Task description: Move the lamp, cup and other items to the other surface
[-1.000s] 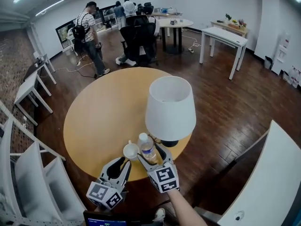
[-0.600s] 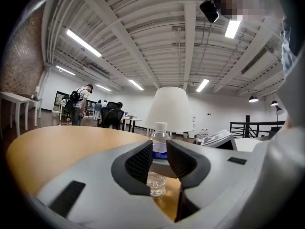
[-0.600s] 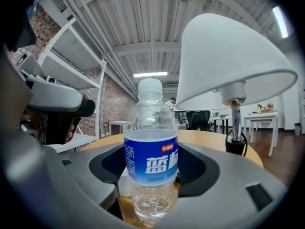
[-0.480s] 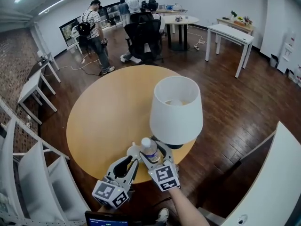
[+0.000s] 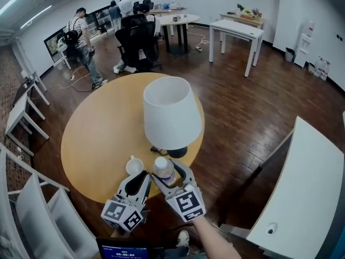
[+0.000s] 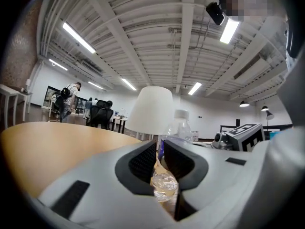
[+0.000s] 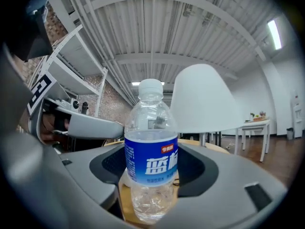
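Round wooden table (image 5: 91, 139) holds a white lamp (image 5: 171, 112) and cup (image 5: 134, 165); right gripper (image 5: 168, 176) has just clamped its jaws onto a water bottle (image 5: 163, 168); left gripper (image 5: 141, 177) is pinched together, empty.

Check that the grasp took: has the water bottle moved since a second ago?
Yes. In the head view the water bottle has shifted right, away from the cup; a gap now shows between them.

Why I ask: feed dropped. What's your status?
Right tool just closed on water bottle. Left tool shut, empty, beside cup. Lamp stands close behind bottle.
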`<state>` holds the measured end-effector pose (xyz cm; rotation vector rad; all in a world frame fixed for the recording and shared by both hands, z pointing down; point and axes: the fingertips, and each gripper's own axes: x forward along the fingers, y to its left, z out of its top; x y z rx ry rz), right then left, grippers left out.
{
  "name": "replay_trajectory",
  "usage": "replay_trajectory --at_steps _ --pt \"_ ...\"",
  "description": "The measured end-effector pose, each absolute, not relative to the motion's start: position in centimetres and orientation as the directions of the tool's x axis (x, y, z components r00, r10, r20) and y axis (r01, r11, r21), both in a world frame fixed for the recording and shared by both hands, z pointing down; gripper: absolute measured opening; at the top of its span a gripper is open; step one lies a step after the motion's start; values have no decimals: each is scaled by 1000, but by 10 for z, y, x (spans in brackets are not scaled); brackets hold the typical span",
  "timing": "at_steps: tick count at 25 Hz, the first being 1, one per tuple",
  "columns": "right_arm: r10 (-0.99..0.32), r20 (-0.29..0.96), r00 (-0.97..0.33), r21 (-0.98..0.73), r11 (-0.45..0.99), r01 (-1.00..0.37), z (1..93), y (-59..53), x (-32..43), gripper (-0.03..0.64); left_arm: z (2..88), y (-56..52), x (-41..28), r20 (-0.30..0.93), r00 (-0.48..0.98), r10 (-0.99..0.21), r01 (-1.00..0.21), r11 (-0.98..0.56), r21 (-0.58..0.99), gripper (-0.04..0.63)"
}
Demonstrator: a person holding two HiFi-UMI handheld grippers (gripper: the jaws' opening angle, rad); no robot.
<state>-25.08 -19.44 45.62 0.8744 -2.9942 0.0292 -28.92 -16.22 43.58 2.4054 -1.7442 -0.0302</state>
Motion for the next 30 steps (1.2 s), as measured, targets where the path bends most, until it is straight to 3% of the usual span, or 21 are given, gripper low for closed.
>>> replay_trajectory --at_steps 8,16,30 --pt "-750 24 -661 27 662 -749 435 -190 -95 288 423 -178 -148 47 564 -824 -818 -551 165 15" --pt "-942 25 -336 36 337 -941 423 -154 85 288 420 -166 38 21 839 -543 -539 -827 161 15" --pt "-983 101 153 39 -150 -988 456 -17 336 288 435 -69 268 50 986 -161 -168 -967 191 15"
